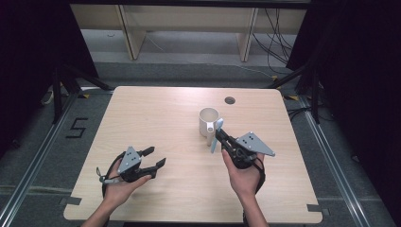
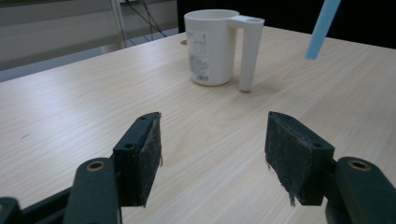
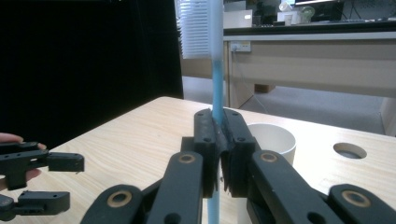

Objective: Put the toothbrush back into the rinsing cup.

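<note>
My right gripper clamps a toothbrush beside the cup; my left gripper hovers, jaws wide.

A black "5" — marked on the floor.

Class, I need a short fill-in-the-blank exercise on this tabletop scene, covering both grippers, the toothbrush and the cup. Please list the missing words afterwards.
1. The right gripper is shut on a blue and white ____.
2. The left gripper has its jaws ____, with nothing between them.
3. The white cup stands ____ on the table.
4. The toothbrush is held with its bristles at the ____ end.

Missing words: toothbrush; open; upright; top
</note>
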The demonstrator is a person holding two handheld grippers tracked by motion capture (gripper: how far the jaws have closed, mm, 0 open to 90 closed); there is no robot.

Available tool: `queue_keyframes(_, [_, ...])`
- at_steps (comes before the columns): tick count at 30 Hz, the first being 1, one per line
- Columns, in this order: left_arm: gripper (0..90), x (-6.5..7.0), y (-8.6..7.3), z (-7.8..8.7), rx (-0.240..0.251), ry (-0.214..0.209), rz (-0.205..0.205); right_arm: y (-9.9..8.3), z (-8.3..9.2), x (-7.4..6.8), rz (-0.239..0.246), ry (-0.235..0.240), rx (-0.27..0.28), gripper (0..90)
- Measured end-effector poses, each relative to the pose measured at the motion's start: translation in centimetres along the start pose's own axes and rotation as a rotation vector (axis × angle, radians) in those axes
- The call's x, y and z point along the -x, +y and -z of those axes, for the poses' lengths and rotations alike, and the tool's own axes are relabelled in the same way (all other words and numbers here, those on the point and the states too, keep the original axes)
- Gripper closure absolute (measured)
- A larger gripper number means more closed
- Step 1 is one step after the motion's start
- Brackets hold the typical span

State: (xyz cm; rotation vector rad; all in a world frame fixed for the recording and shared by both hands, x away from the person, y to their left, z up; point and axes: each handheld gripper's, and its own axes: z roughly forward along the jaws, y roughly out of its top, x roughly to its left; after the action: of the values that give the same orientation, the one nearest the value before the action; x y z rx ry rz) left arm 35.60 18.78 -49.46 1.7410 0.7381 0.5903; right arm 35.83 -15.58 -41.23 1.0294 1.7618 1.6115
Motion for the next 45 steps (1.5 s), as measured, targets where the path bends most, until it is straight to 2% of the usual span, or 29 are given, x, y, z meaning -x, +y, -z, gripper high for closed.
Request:
queue_keyframes(1, [35.7,-0.2,-0.2,0.2,-0.002,0.008,-0.003,0.1,0.1,0.0,0.016,-0.005,-0.009,86.2])
queue_keyframes(4, [35.6,-0.7,-0.9,1.0,0.001,0.032,0.012,0.4,0.0,-0.2,0.009,0.005,0.009,86.1])
queue_keyframes(5, [35.6,-0.9,-1.2,1.2,0.015,0.037,0.022,0.5,0.1,0.0,0.041,-0.012,0.019,86.1])
queue_keyframes(6, [35.6,-1.1,-1.4,1.5,0.009,0.05,0.013,0.6,0.1,-0.1,0.013,-0.004,0.005,86.1])
queue_keyframes(7, [35.6,-1.4,-1.6,1.7,0.012,0.057,0.012,0.6,0.0,-0.1,0.021,-0.006,0.013,86.1])
queue_keyframes(8, [35.6,-1.4,-1.8,1.7,0.028,0.054,0.032,0.6,-0.1,0.0,0.032,-0.012,0.022,86.1])
queue_keyframes(9, [35.6,-1.6,-1.9,2.1,0.017,0.068,0.027,0.6,-0.1,0.1,0.038,-0.014,0.027,86.1])
queue_keyframes(10, [35.6,-1.7,-2.1,2.2,0.025,0.067,0.025,0.6,-0.2,0.1,0.032,-0.013,0.033,86.1])
queue_keyframes(11, [35.6,-1.7,-2.2,2.2,0.036,0.065,0.043,0.6,-0.1,0.0,0.012,-0.016,0.02,86.1])
queue_keyframes(12, [35.6,-1.8,-2.3,2.5,0.022,0.078,0.038,0.6,-0.2,0.2,0.035,-0.018,0.028,86.1])
queue_keyframes(13, [35.6,-1.9,-2.4,2.6,0.026,0.081,0.041,0.6,-0.3,0.4,0.04,-0.02,0.036,86.1])
queue_keyframes(14, [35.6,-2.0,-2.4,2.5,0.042,0.077,0.038,0.7,-0.3,0.4,0.023,-0.016,0.035,86.1])
queue_keyframes(16, [35.6,-2.1,-2.6,2.6,0.05,0.084,0.049,0.8,-0.5,0.6,0.043,-0.026,0.043,86.1])
queue_keyframes(17, [36.1,-2.0,-2.7,2.9,0.036,0.108,0.064,0.9,-0.6,0.8,0.041,-0.021,0.043,86.1])
queue_keyframes(18, [36.2,-2.0,-2.7,2.9,0.036,0.108,0.064,0.9,-0.6,0.8,0.041,-0.021,0.043,86.1])
queue_keyframes(19, [36.2,-2.2,-2.9,2.7,0.059,0.1,0.057,1.1,-0.9,1.0,0.058,-0.028,0.054,86.1])
queue_keyframes(21, [36.2,-2.3,-2.9,2.7,0.061,0.104,0.06,1.4,-1.0,1.1,0.042,-0.037,0.044,86.1])
queue_keyframes(22, [36.2,-2.2,-2.9,2.8,0.04,0.115,0.066,1.4,-1.0,1.1,0.042,-0.037,0.044,86.1])
queue_keyframes(24, [36.2,-2.1,-2.9,2.8,0.04,0.117,0.07,1.6,-1.2,1.3,0.053,-0.039,0.052,86.1])
queue_keyframes(25, [36.2,-2.2,-2.9,2.7,0.063,0.108,0.064,1.8,-1.3,1.3,0.046,-0.04,0.054,86.1])
queue_keyframes(27, [36.3,-2.2,-2.9,2.7,0.064,0.11,0.066,2.2,-1.5,1.4,0.041,-0.042,0.061,86.1])
queue_keyframes(28, [36.3,-2.1,-2.9,2.9,0.042,0.121,0.072,2.3,-1.5,1.5,0.037,-0.048,0.062,86.1])
queue_keyframes(29, [36.3,-2.1,-2.9,2.9,0.046,0.122,0.073,2.5,-1.8,1.8,0.065,-0.051,0.071,86.1])
queue_keyframes(30, [36.3,-2.1,-2.9,3.0,0.044,0.121,0.074,2.5,-1.8,1.8,0.065,-0.051,0.071,86.1])
queue_keyframes(31, [36.3,-2.3,-3.0,2.7,0.064,0.11,0.068,2.7,-1.9,1.9,0.035,-0.052,0.057,86.0])
queue_keyframes(32, [36.3,-2.2,-3.0,2.9,0.042,0.12,0.073,2.8,-2.1,2.0,0.03,-0.044,0.067,86.1])
queue_keyframes(42, [36.4,-2.1,-3.0,2.8,0.04,0.116,0.076,3.7,-3.0,2.3,0.028,-0.059,0.082,86.0])
queue_keyframes(43, [36.4,-2.0,-3.1,2.8,0.04,0.116,0.076,3.9,-3.3,2.5,0.056,-0.063,0.096,86.0])
queue_keyframes(45, [36.4,-2.0,-3.1,2.8,0.04,0.116,0.076,4.0,-3.4,2.4,0.05,-0.064,0.088,86.0])
